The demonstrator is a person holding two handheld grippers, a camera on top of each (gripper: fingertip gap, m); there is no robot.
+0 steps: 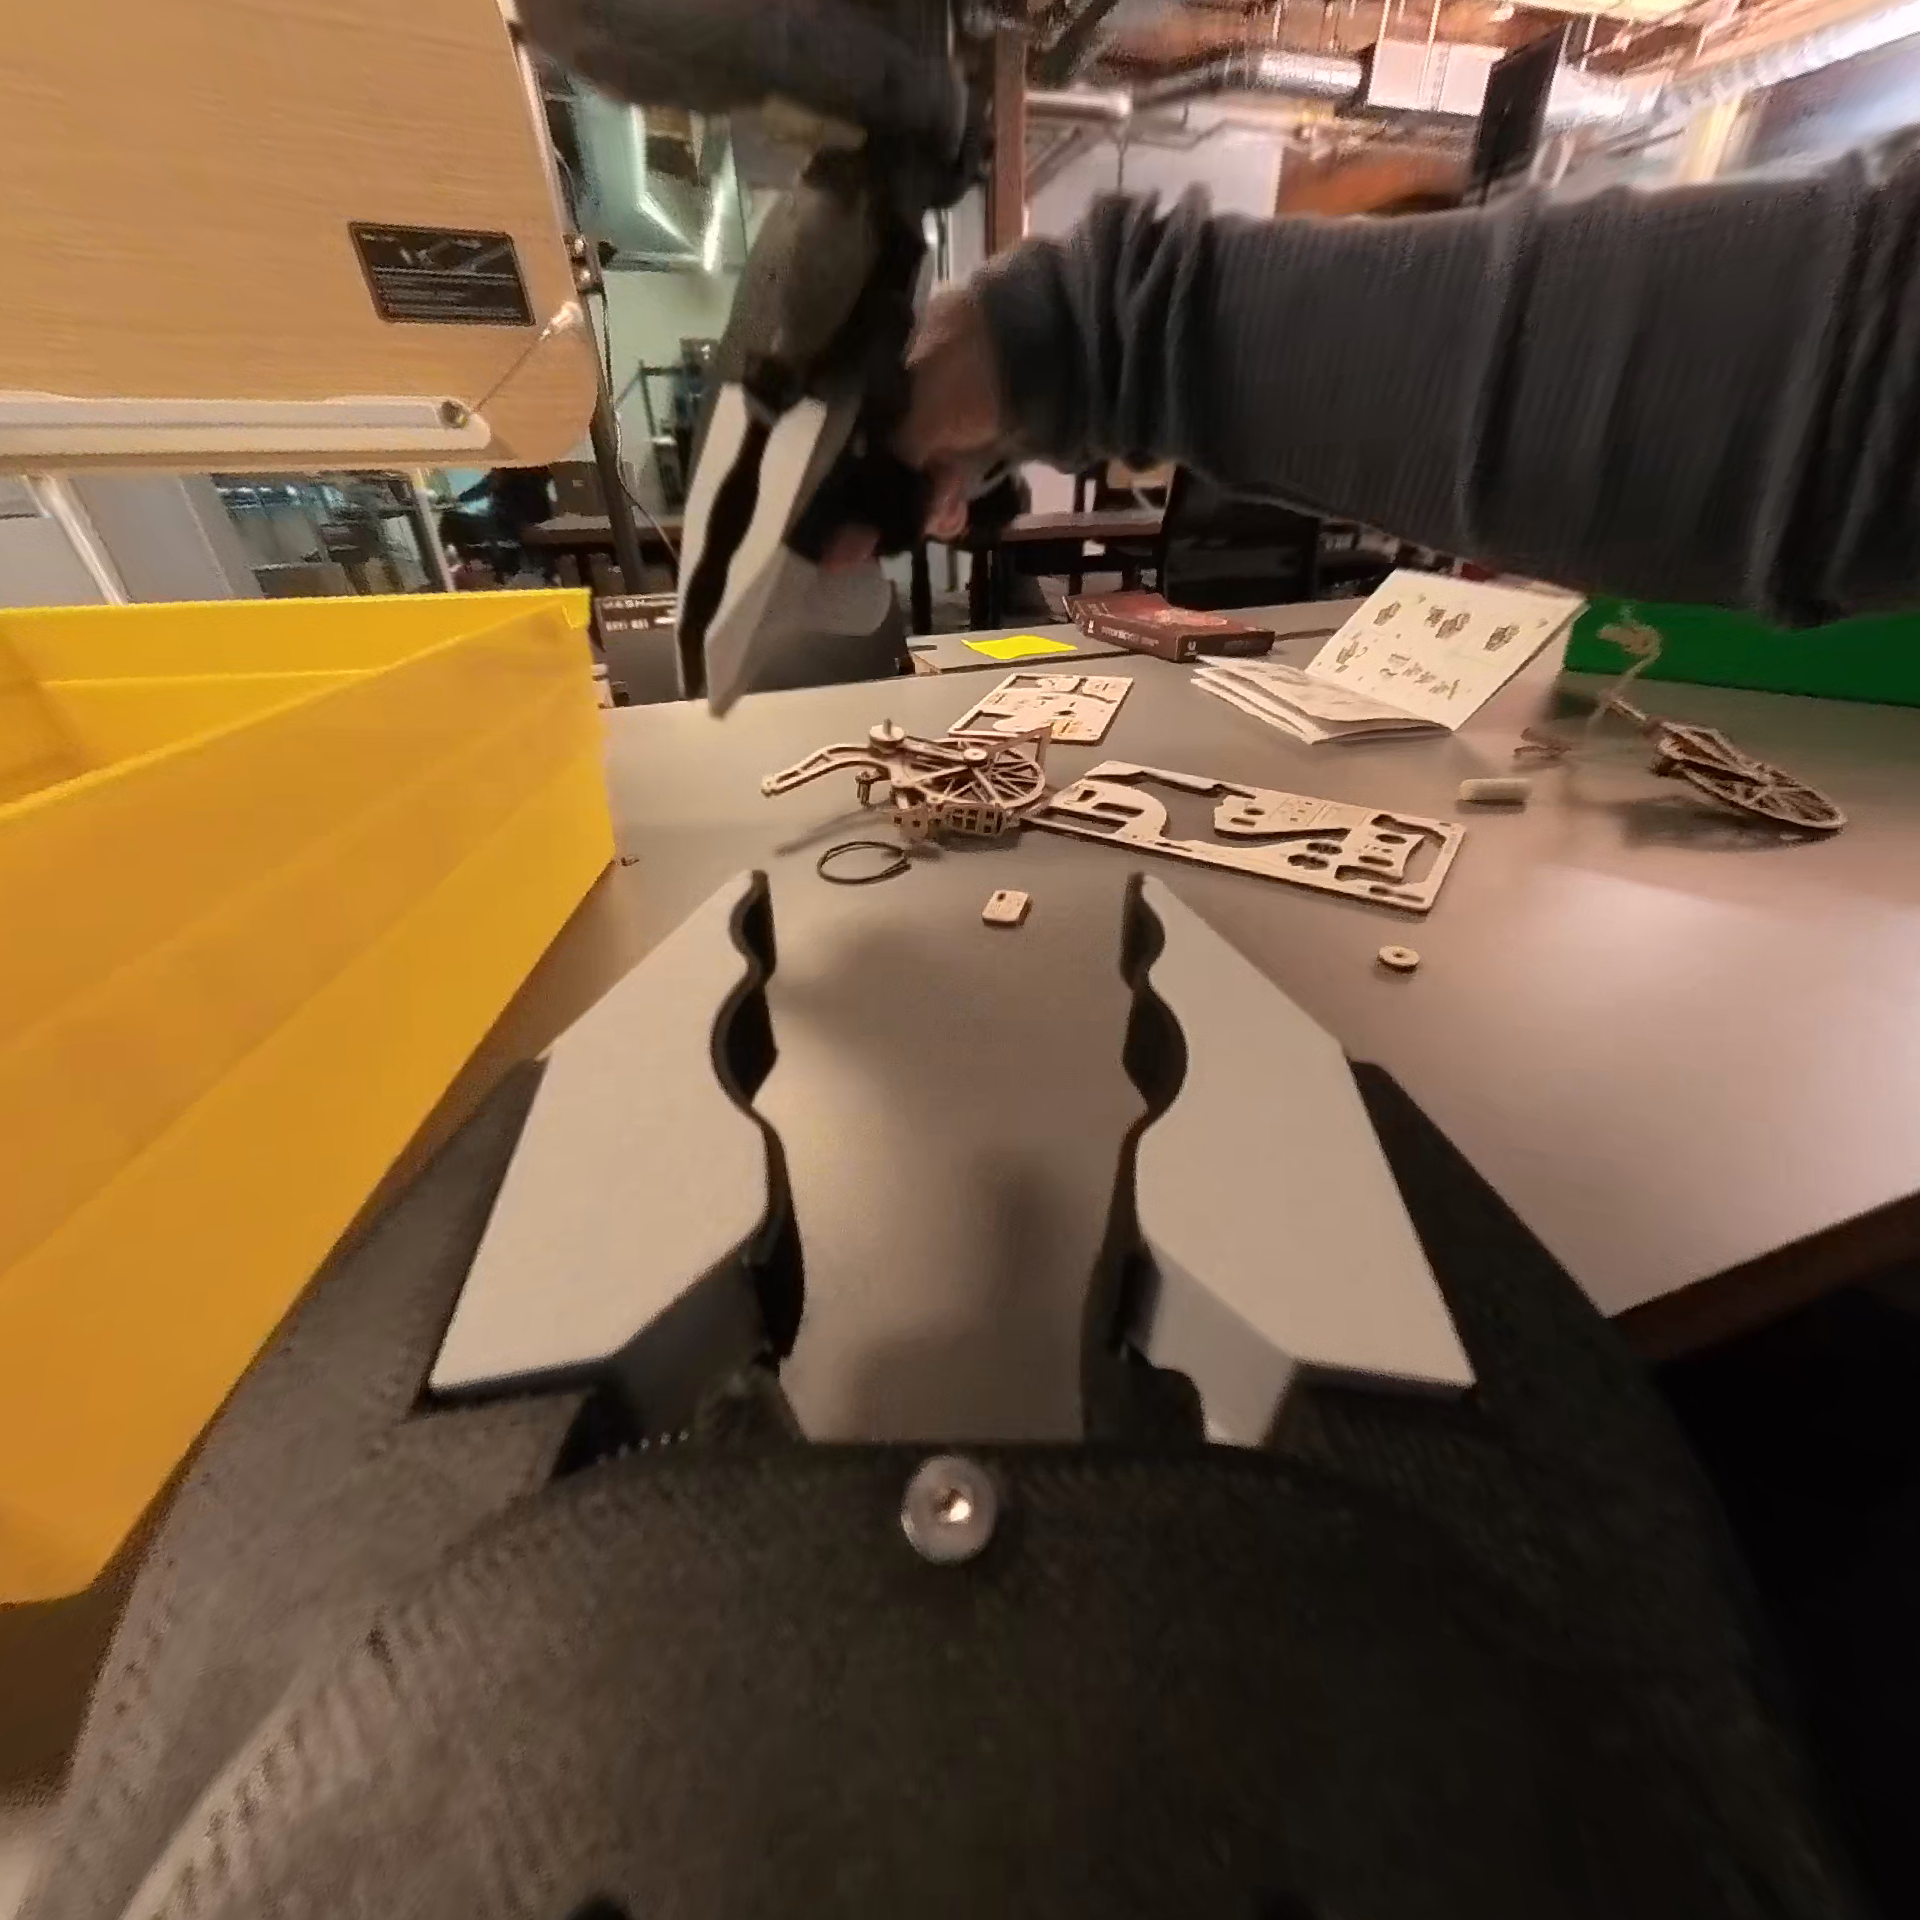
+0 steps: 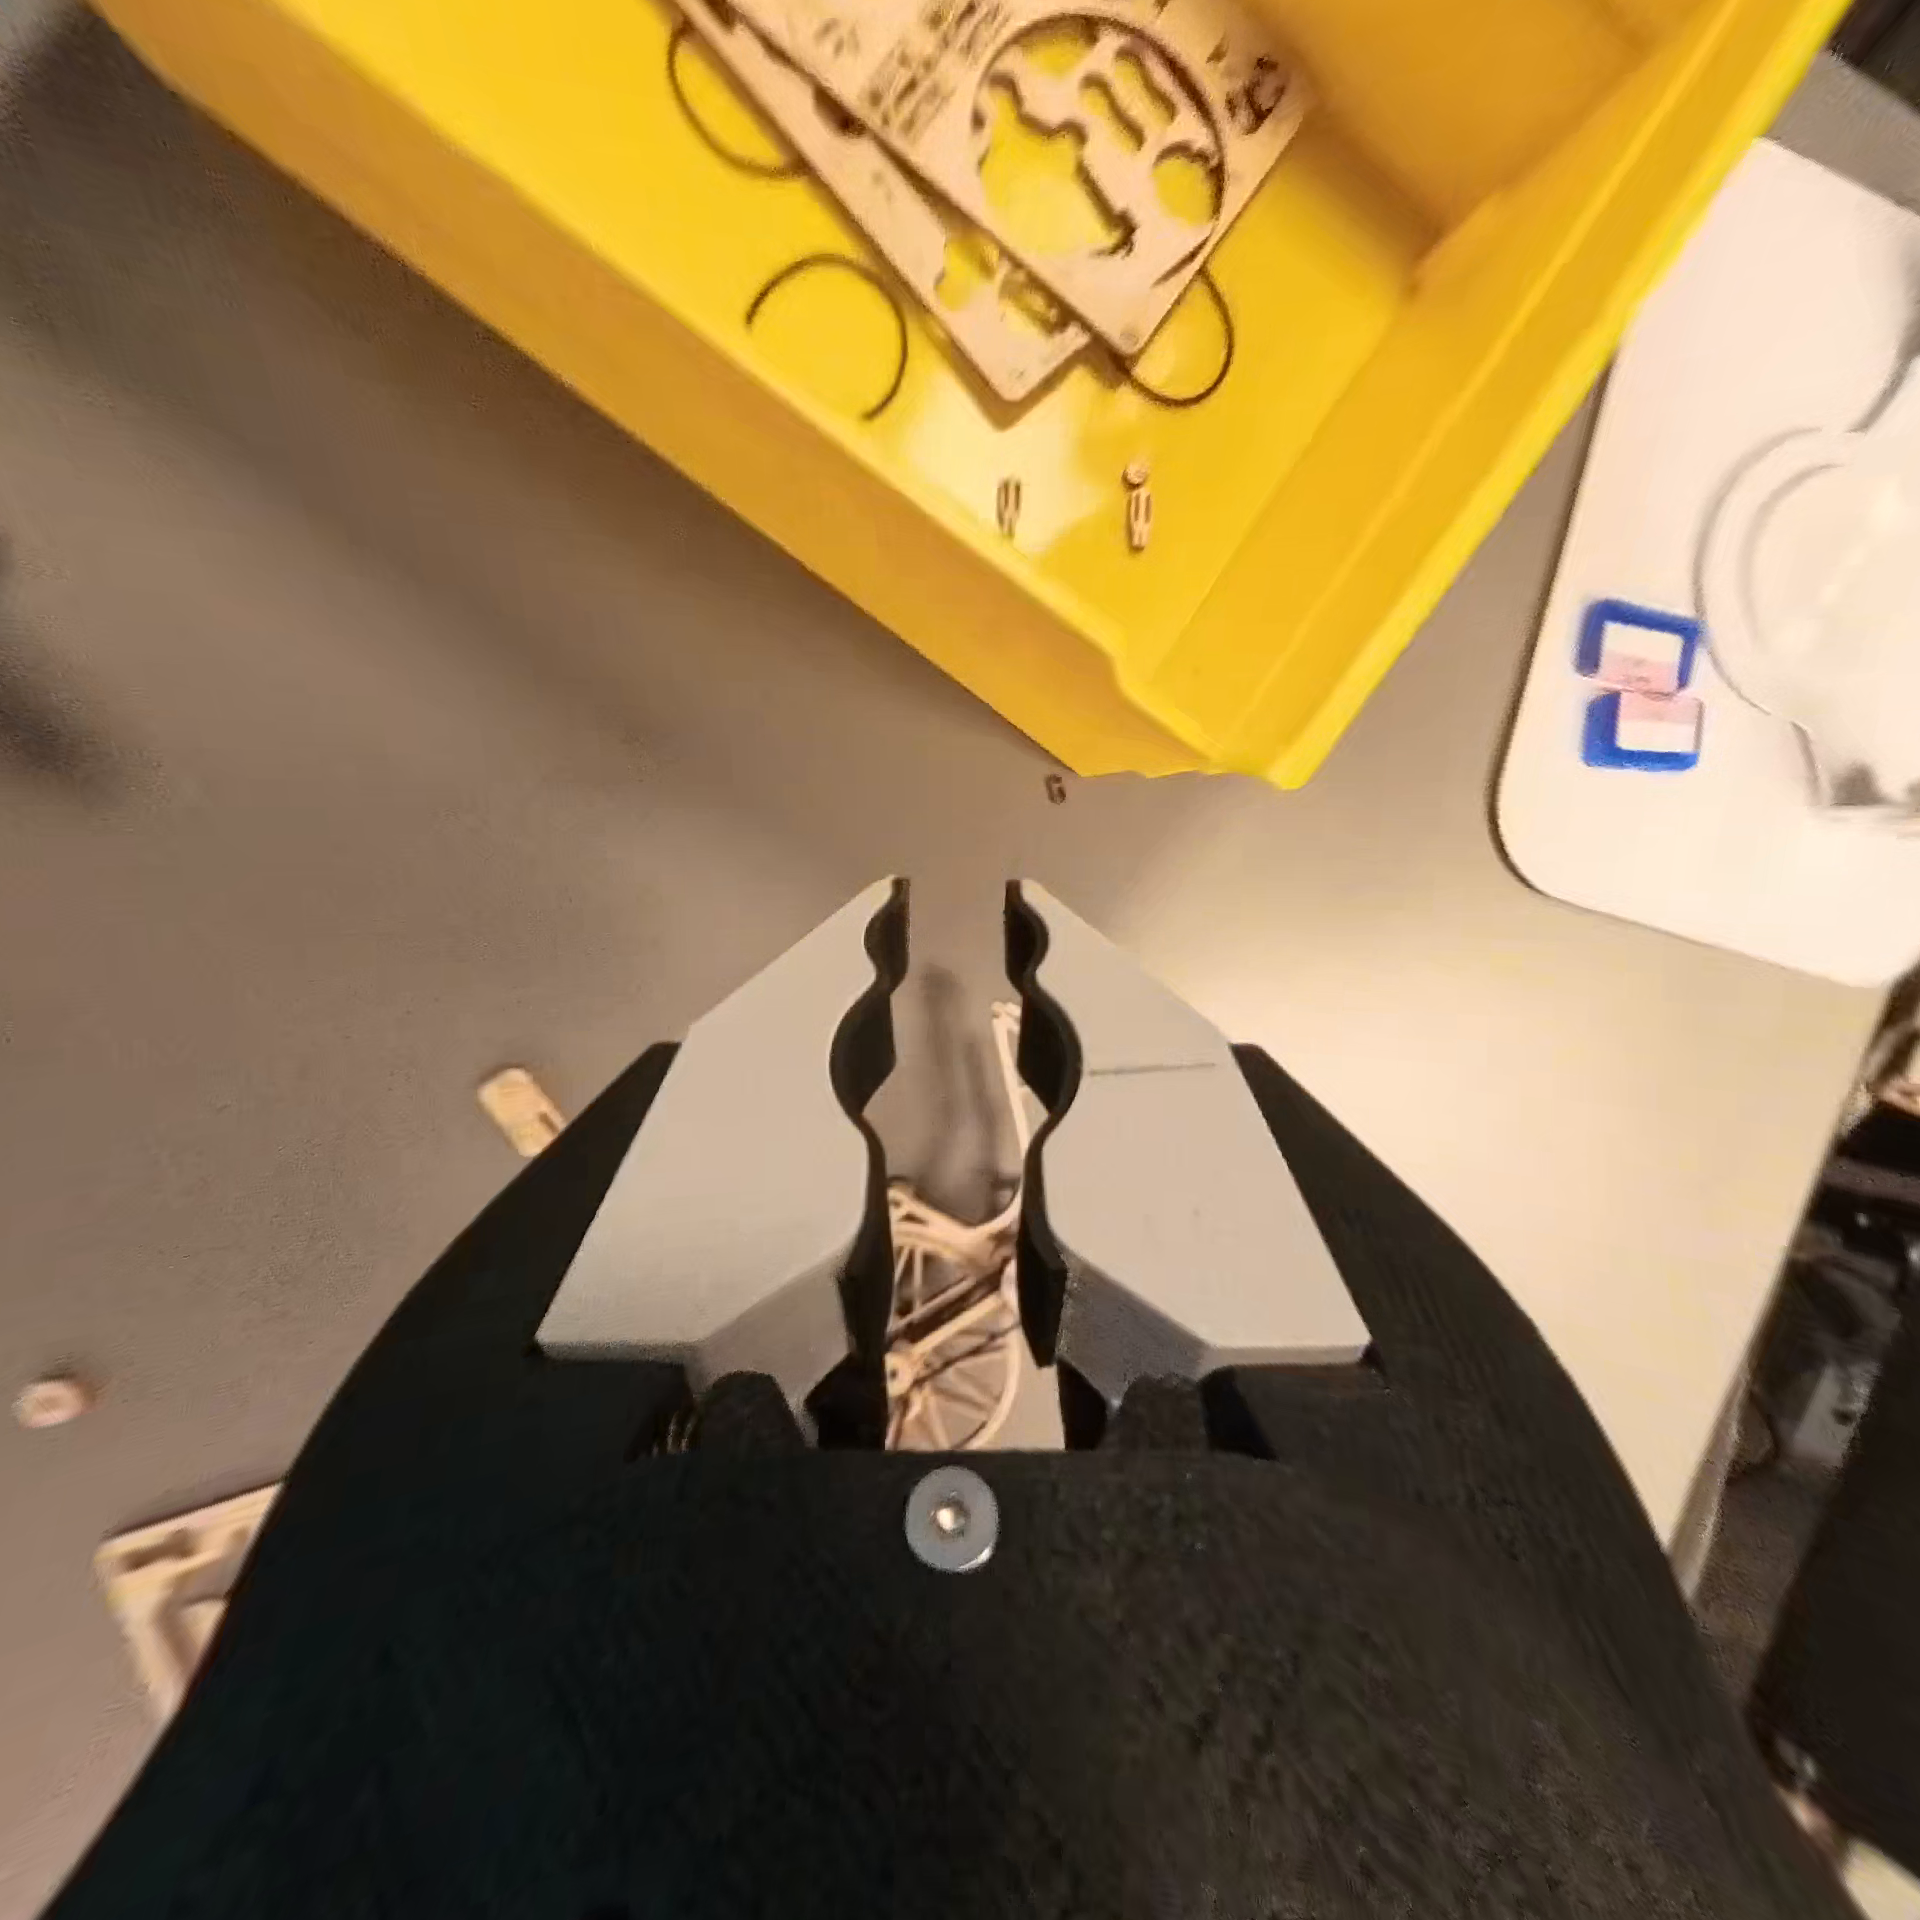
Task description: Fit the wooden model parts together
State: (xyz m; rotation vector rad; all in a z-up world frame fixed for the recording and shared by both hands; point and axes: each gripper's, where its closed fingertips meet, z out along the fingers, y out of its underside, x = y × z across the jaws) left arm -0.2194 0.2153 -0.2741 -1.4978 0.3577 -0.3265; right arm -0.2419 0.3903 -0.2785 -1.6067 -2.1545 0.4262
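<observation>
A part-built wooden model [image 1: 914,779] with a spoked wheel lies on the grey table [image 1: 1351,1039]. My left gripper [image 1: 948,894] is open and empty, low over the table, a little short of the model. Just beyond its tips lie a small wooden piece [image 1: 1006,907], a wooden washer [image 1: 1397,957] and a black rubber band [image 1: 862,862]. My right gripper [image 2: 956,888] also shows in the left wrist view [image 1: 717,686], held by a grey-sleeved arm above the table between the model and the yellow bin. Its jaws are narrowly apart with nothing between the tips. The model [image 2: 945,1299] shows through its finger gap, on the table below.
The yellow bin [image 1: 291,935] at the left holds punched wooden sheets [image 2: 1039,156], rubber bands [image 2: 831,322] and small pieces [image 2: 1138,509]. Two more sheets [image 1: 1247,831], a booklet [image 1: 1392,665], a second wheel assembly [image 1: 1745,790], a green bin [image 1: 1745,655] and a red box [image 1: 1174,629] are on the table. The left gripper's tips are roughly 20 centimeters from the right gripper's.
</observation>
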